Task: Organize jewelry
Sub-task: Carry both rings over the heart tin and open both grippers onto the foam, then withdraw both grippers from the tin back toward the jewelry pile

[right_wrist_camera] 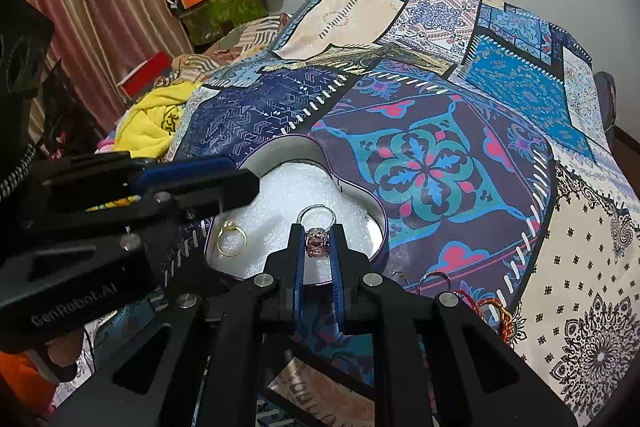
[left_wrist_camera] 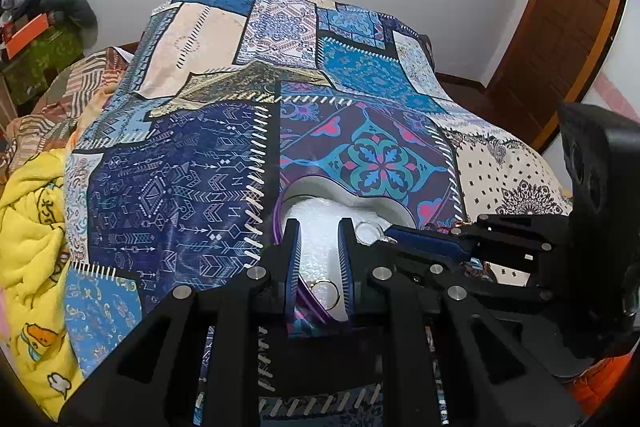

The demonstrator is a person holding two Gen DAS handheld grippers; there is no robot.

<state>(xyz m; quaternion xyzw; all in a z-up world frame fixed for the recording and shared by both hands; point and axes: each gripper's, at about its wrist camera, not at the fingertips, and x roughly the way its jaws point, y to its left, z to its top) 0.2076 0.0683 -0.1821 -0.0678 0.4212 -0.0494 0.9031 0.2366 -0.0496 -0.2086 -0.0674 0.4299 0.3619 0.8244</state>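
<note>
A lobed tin (right_wrist_camera: 381, 227) with a purple rim and white foam lining lies on the patchwork bedspread. My right gripper (right_wrist_camera: 317, 231) is shut on a silver ring with a pink-purple stone (right_wrist_camera: 316, 242); its band pokes forward over the foam. A gold ring (right_wrist_camera: 231, 239) lies on the foam at the tin's left side. My left gripper (left_wrist_camera: 319, 227) hovers over the tin (left_wrist_camera: 394, 207) with its jaws a little apart and nothing pressed between them; the gold ring (left_wrist_camera: 325, 290) shows below the gap. In the left wrist view the right gripper (left_wrist_camera: 382, 239) comes in from the right with the silver ring (left_wrist_camera: 366, 229).
On the bedspread (right_wrist_camera: 440, 167), right of the tin, lie a pinkish ring (right_wrist_camera: 434, 281) and a red and gold braided bracelet (right_wrist_camera: 496, 311). A yellow blanket (left_wrist_camera: 32, 227) is bunched at the bed's left side. A wooden door (left_wrist_camera: 560, 27) stands at the back right.
</note>
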